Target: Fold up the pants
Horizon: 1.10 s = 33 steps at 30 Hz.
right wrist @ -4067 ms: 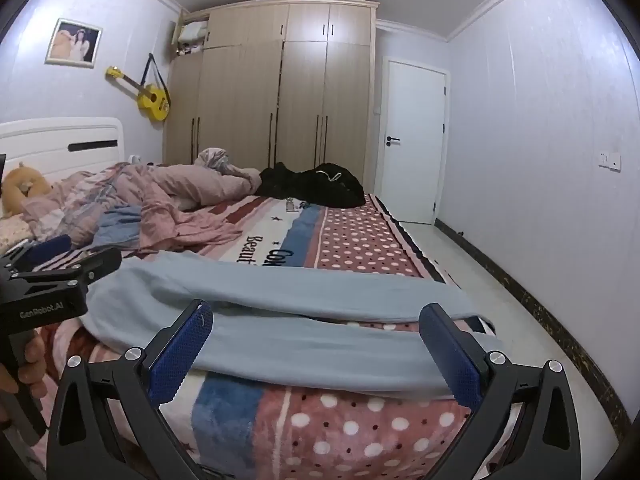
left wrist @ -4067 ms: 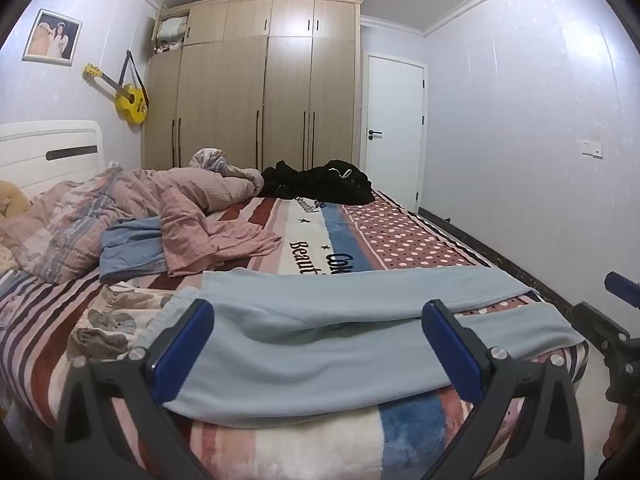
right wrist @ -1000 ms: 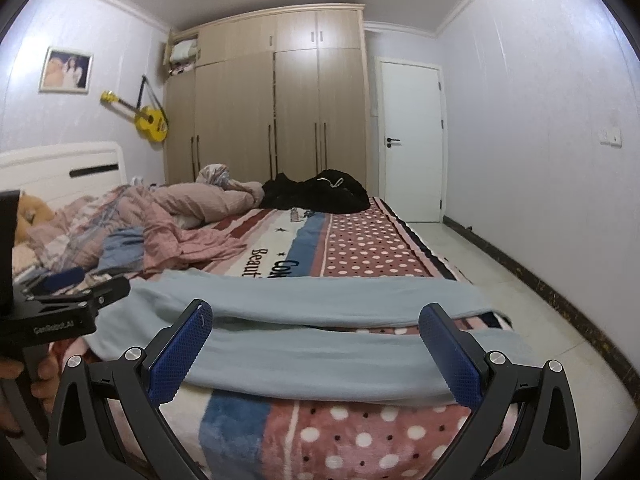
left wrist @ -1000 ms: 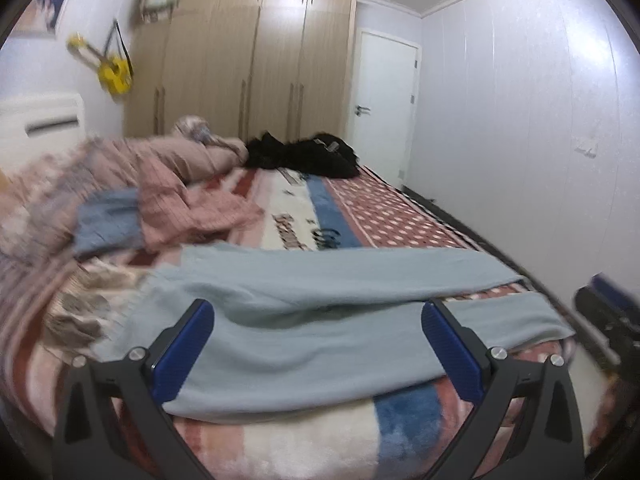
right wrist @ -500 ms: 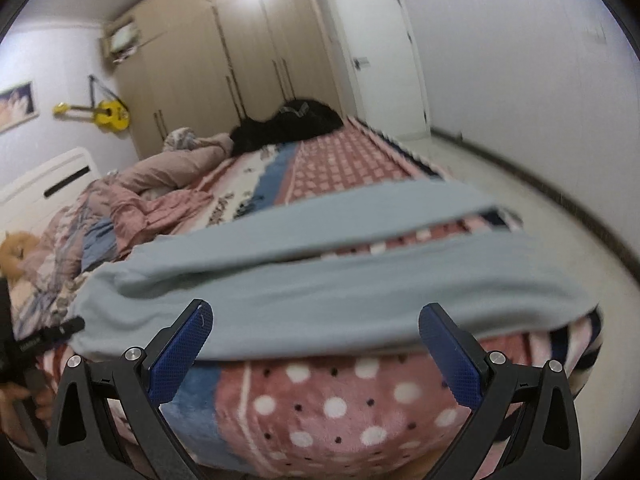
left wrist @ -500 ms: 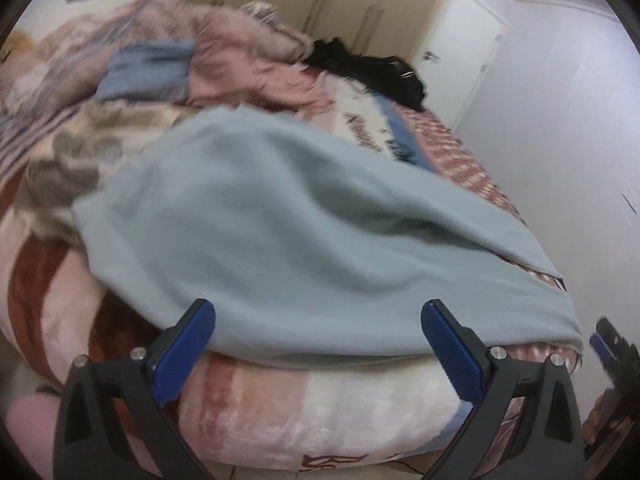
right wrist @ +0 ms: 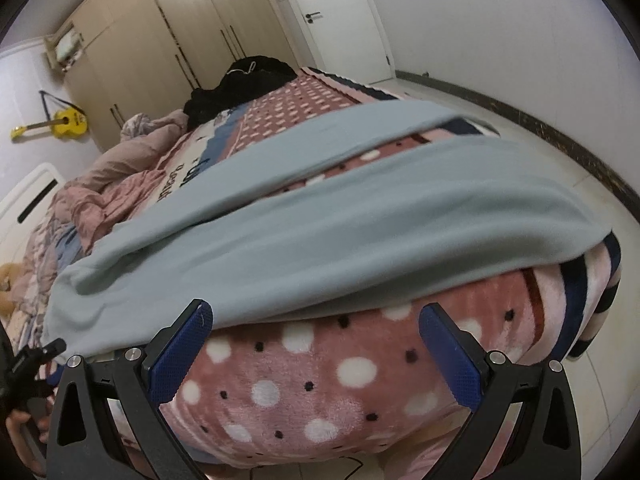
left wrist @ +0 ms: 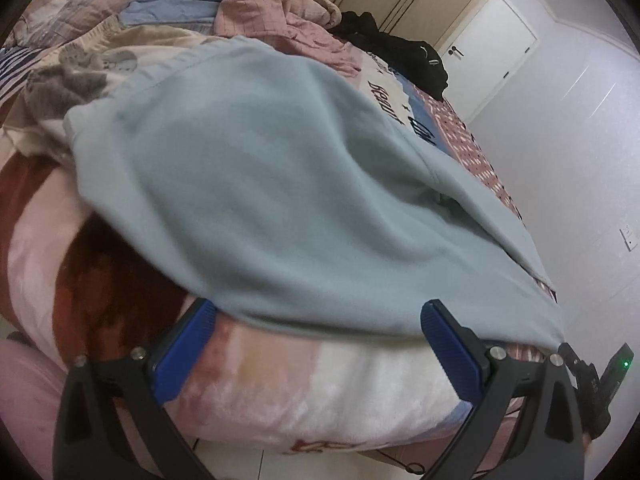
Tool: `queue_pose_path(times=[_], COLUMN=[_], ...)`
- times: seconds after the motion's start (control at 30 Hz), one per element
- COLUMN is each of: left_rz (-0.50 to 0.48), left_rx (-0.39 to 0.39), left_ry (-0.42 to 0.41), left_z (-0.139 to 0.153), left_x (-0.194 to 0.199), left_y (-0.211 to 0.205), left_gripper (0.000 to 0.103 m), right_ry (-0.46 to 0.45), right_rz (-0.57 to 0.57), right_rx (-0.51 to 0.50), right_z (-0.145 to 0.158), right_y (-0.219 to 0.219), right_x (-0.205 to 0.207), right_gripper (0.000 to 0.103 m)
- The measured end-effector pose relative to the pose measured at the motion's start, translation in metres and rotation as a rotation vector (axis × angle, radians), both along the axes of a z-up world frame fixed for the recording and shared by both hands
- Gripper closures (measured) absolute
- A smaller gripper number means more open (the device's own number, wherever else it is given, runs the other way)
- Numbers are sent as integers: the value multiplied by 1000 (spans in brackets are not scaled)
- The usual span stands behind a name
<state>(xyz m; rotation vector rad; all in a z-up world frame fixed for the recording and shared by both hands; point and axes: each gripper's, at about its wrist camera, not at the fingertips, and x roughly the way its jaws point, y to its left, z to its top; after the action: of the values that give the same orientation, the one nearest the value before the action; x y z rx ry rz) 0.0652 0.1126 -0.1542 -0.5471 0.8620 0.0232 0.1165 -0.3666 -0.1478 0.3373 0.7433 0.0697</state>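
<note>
While light blue pants (left wrist: 280, 184) lie spread across the near edge of a bed (left wrist: 328, 396), two handheld grippers close in low from the bedside, left to right along the garment. At the waist end, the left gripper (left wrist: 316, 344) sits with its blue-padded fingers (left wrist: 184, 350) wide apart, their tips at the pants' lower hem where it overhangs the plush blanket; nothing is clamped. At the leg end, the right gripper (right wrist: 314, 344) is likewise spread open, its left pad (right wrist: 180, 352) touching the edge of the nearer leg, its right pad against the polka-dot blanket (right wrist: 320, 392) just below the cloth. Behind the pants lie a rumpled pink quilt (left wrist: 276, 12) and dark clothing (right wrist: 240, 84), before a wardrobe (right wrist: 168, 36), a yellow guitar (right wrist: 66, 124) and a white door (right wrist: 340, 12).
</note>
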Motion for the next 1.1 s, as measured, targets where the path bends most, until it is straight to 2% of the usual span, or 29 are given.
queue_pose_path(times=[0.17, 0.3, 0.33, 0.37, 0.43, 0.47, 0.5, 0.53, 0.6, 0.73, 0.93, 1.1], left_rz=[3, 41, 49, 62, 98, 108, 107, 108, 114, 109, 118, 116], left_rx=[-11, -45, -50, -48, -30, -40, -57, -69, -45, -9, 27, 31], left_ry=[12, -29, -43, -54, -47, -52, -54, -52, -72, -125, -207, -236], left_z=[-2, -3, -3, -3, -3, -3, -2, -1, 5, 20, 43, 53], left_x=[-9, 0, 3, 7, 15, 16, 16, 16, 10, -1, -3, 0], left_y=[0, 14, 18, 21, 27, 32, 34, 35, 35, 34, 36, 37], left_gripper=[1, 1, 5, 11, 44, 54, 74, 82, 92, 98, 100, 100], right_ry=[1, 0, 0, -1, -4, -6, -6, -4, 2, 4, -17, -27], right_rz=[8, 5, 4, 4, 1, -2, -9, -19, -28, -22, -34, -94], right_rx=[13, 21, 23, 27, 27, 25, 23, 24, 42, 101, 160, 166], right_z=[-2, -3, -3, -3, -2, -2, -2, -2, -5, -8, -10, -8], right_y=[1, -3, -3, -4, -6, -8, -10, -12, -18, -25, -38, -49], right_x=[-3, -4, -6, -6, -6, -6, -6, -5, -3, 3, 14, 19], right_gripper=[0, 0, 1, 1, 1, 1, 1, 1, 1, 0, 1, 21])
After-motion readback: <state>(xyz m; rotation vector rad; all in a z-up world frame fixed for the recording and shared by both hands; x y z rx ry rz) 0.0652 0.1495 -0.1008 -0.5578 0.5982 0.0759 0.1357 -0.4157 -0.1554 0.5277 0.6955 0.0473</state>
